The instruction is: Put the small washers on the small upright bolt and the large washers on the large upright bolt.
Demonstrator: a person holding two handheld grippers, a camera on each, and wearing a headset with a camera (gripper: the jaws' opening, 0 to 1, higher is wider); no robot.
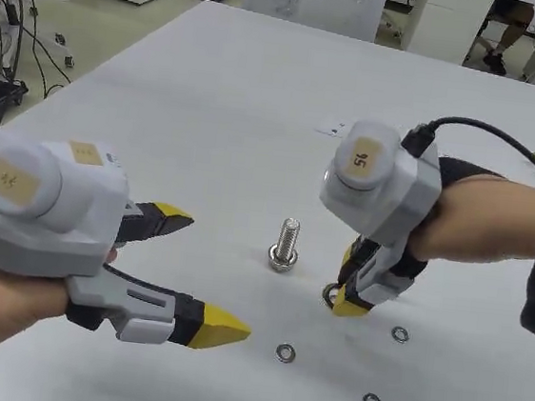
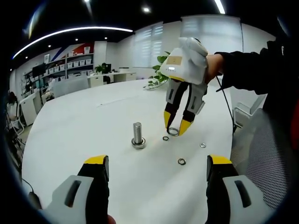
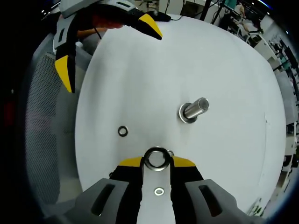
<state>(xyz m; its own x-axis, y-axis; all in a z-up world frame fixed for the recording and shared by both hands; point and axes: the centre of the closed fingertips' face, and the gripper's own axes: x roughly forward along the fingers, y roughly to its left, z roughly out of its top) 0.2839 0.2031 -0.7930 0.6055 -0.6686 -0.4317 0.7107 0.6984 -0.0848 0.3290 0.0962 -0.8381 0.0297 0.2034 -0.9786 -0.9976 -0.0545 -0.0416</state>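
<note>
Right gripper (image 3: 156, 162) snug on large washer (image 3: 145, 157), plainest in right gripper view

I read bolt (image 1: 285, 244) as bright threaded metal, glossy. Same shiny steel look on large washer (image 3: 156, 149) & loose washers (image 1: 285, 353). Tabletop (image 1: 211, 99) smooth matt white. Left gripper (image 1: 210, 273), right gripper (image 1: 344, 287) shells: matt grey plastic, yellow tips semi-gloss.
</note>
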